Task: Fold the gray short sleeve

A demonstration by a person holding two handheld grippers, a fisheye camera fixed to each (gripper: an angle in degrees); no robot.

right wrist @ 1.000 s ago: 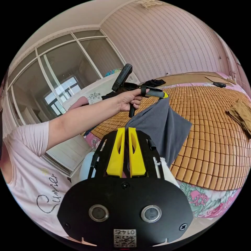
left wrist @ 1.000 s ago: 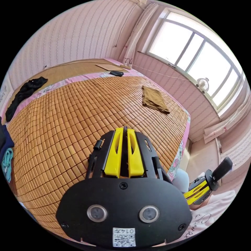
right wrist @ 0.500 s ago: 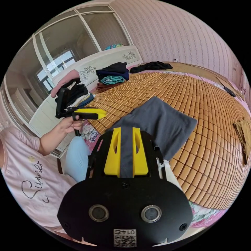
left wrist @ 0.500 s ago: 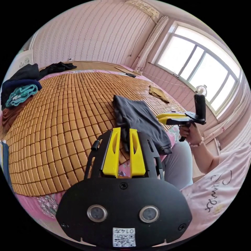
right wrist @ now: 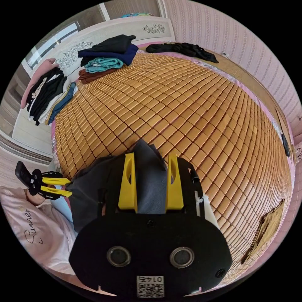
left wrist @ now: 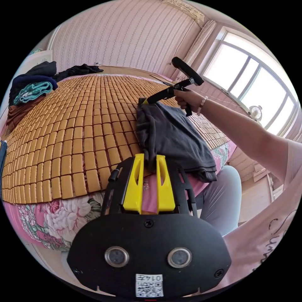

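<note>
1. At the near edge of the bamboo mat (left wrist: 78, 125), in the middle of the left gripper view, the gray short sleeve (left wrist: 171, 138) lies bunched, its lower hem hanging over the bed's edge beside the person's knee (left wrist: 223, 195).
2. Its far corner, upper middle of that frame, sits at the tip of the right gripper (left wrist: 145, 101); whether those jaws pinch the cloth cannot be told there.
3. In the right gripper view, the right gripper (right wrist: 151, 179) has its jaws spread apart, the gray cloth lying loose between them, released.
4. The left gripper (left wrist: 148, 185) has its jaws parted with nothing between them; it shows small at the left edge of the right gripper view, apart from the garment.
5. Beyond the garment the mat runs bare across the centre of both frames.
6. The right gripper view adds clothes piles (right wrist: 47, 91) and a folded stack (right wrist: 107, 56) at upper left, and a brown folded garment (right wrist: 267, 226) at lower right.
7. The left gripper view adds a window (left wrist: 258, 81) at upper right.
</note>
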